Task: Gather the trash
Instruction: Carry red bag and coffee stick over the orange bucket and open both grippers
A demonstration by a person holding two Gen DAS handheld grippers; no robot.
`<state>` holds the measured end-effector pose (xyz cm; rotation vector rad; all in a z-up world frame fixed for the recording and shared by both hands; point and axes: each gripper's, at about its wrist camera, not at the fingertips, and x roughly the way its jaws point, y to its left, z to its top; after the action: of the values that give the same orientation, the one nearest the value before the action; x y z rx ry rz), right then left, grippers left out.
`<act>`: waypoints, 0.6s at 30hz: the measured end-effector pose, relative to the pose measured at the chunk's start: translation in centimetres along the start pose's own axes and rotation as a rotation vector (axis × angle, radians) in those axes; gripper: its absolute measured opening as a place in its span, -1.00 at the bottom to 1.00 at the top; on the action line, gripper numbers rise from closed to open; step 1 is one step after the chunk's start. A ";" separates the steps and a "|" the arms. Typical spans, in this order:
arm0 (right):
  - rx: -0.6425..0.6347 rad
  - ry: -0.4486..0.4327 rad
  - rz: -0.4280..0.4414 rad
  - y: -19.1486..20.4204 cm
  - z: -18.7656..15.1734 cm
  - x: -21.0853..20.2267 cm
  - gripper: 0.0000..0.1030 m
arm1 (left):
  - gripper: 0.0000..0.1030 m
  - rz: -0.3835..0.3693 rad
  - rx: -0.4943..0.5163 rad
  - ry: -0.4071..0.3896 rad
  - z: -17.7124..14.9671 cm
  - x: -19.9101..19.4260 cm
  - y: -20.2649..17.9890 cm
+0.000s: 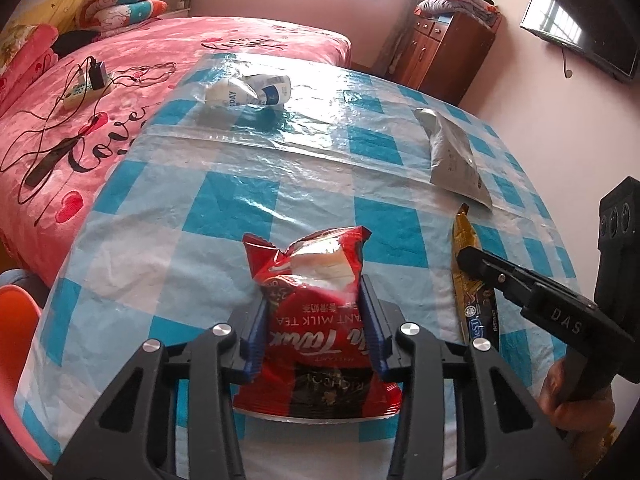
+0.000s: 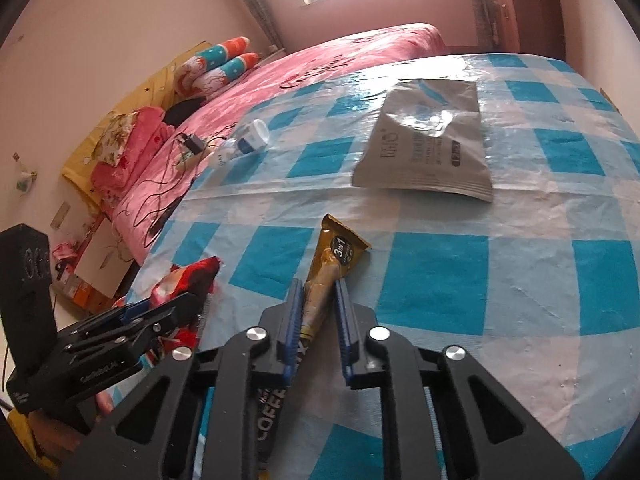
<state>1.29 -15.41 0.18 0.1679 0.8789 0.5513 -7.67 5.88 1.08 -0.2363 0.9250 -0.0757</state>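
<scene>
My left gripper [image 1: 315, 294] is shut on a red instant milk tea packet [image 1: 316, 316] over the near edge of the blue checked table [image 1: 240, 208]. My right gripper [image 2: 319, 296] is shut on a gold coffee mix stick [image 2: 320, 284], which also shows in the left wrist view [image 1: 468, 280]. A silver foil pouch [image 2: 426, 144] lies flat further out on the table, also in the left wrist view [image 1: 454, 156]. A crushed white and blue plastic bottle [image 1: 248, 90] lies at the far left edge, also in the right wrist view [image 2: 244, 142].
A bed with a pink cover [image 1: 80, 120] stands left of the table, with a charger and cables [image 1: 86, 84] on it. A wooden cabinet [image 1: 444, 48] stands at the back, a TV [image 1: 584, 20] hangs on the right wall, and an orange chair [image 1: 16, 320] stands at the near left.
</scene>
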 end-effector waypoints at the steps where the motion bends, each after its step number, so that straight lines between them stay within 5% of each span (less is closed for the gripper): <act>1: -0.003 -0.003 0.004 0.1 0.0 0.0 -0.67 | -0.19 -0.006 -0.003 -0.001 0.0 0.0 0.1; 18: 0.003 -0.085 0.130 1.0 -0.3 -1.5 -0.71 | -0.19 -0.096 -0.025 -0.054 0.6 -2.1 2.2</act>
<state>-0.04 -15.36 1.38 0.2509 0.7895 0.6596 -8.56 8.47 2.54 -0.3048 0.8609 -0.1460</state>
